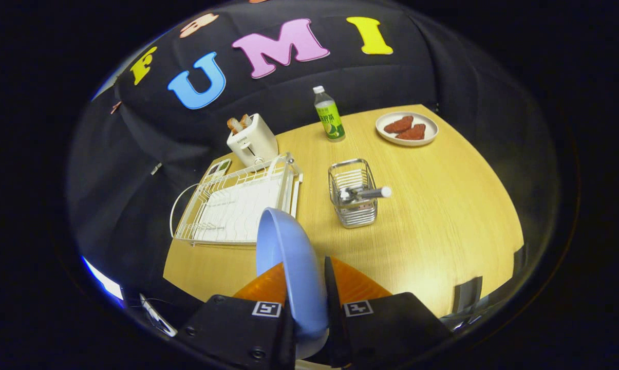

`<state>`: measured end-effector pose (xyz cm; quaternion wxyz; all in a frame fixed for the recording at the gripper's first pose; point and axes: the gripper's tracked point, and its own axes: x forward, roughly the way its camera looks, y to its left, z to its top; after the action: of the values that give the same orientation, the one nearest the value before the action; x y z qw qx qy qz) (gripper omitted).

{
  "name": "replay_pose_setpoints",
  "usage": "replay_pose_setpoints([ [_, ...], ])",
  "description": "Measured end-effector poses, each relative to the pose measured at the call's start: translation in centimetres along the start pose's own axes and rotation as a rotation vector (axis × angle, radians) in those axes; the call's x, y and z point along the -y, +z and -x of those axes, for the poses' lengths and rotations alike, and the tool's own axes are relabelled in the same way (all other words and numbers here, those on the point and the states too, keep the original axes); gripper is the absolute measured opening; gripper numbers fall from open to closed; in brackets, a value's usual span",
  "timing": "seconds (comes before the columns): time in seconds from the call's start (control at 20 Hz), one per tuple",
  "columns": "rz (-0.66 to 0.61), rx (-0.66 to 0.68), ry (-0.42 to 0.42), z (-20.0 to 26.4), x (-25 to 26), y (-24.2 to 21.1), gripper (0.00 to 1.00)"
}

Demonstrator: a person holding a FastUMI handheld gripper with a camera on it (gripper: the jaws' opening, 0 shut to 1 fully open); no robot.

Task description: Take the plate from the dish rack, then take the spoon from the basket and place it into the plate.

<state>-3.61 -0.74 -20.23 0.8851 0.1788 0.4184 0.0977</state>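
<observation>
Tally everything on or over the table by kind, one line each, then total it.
Plates: 2, blue plate clamped in the tongs, white plate of food
Dish rack: 1
Basket: 1
Spoon: 1
Toaster: 1
Bottle: 1
Total: 7

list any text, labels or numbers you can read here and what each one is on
None can be read off.
Green bottle: its label has print, too small and blurred to make out.
Toaster: a small mark near its top, too blurred to read.
Tongs, shut on the blue plate: square black-and-white marker patterns on the body, a code and not words.
Dish rack, wire basket, spoon: no lettering visible.
</observation>
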Motion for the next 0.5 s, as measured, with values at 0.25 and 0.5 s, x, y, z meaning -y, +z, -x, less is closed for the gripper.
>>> replay_pose_setpoints([
  [0.25,-0.029,-0.068,0.031,-3.4,4.5,-1.2,0.29],
  [0.5,-0.065,-0.139,0.113,-6.6,6.3,-2.0,0.30],
])
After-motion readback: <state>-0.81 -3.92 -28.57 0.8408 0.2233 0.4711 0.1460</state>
